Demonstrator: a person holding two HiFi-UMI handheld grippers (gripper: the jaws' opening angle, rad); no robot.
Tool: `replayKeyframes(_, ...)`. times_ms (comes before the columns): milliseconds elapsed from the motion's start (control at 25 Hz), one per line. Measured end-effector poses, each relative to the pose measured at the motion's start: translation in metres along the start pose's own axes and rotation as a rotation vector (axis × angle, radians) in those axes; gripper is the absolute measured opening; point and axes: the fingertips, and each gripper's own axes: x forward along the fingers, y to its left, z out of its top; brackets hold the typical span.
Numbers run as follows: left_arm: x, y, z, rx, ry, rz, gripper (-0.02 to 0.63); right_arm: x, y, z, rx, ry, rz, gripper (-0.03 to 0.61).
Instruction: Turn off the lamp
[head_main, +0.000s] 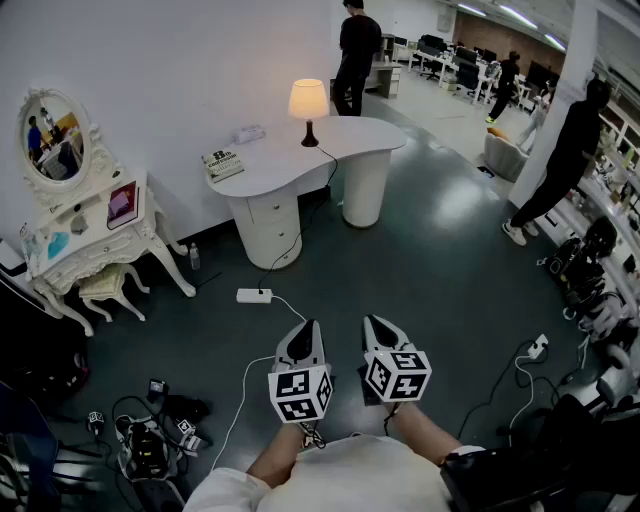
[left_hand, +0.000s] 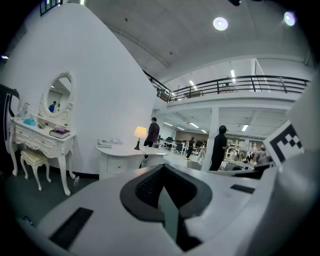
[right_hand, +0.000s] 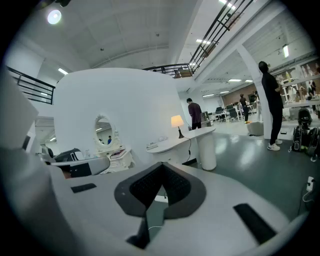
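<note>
Nearest the camera, the left claw (head_main: 307, 327) and the right claw (head_main: 376, 323) are held side by side above the dark floor (head_main: 420, 270). Both are aimed slightly downward. In each gripper view the jaw tips are seen closed together, with nothing gripped between them.

Just ahead of the claws, a white power strip (head_main: 254, 295) lies on the floor, with a white cable (head_main: 240, 400) trailing back from it toward the person. A tangle of cables and small gear (head_main: 150, 432) is spread on the floor to the left, and a second power strip (head_main: 537, 347) lies to the right.

Beyond the first strip stands a curved white desk (head_main: 285, 165) on two round pedestals. The lamp (head_main: 308, 108) is set near the desk's far edge, well apart from both claws. It is lit, and its dark cord hangs down the front of the desk. A book (head_main: 222, 163) lies at the desk's left end.

An ornate white vanity (head_main: 90, 245) with an oval mirror (head_main: 54, 135) stands to the left against the wall, with a stool (head_main: 105, 287) tucked under it and a water bottle (head_main: 193, 257) beside one leg.

A person in black (head_main: 356, 50) is seen right behind the desk, and another person (head_main: 565, 150) stands at the right.
</note>
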Motion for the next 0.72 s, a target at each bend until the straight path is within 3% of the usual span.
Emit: replayKeyframes(720, 0.003, 0.036, -0.004, 0.005, 0.029, -0.013, 0.009, 0.025, 0.019, -0.004, 0.030, -0.007, -0.017, -0.002)
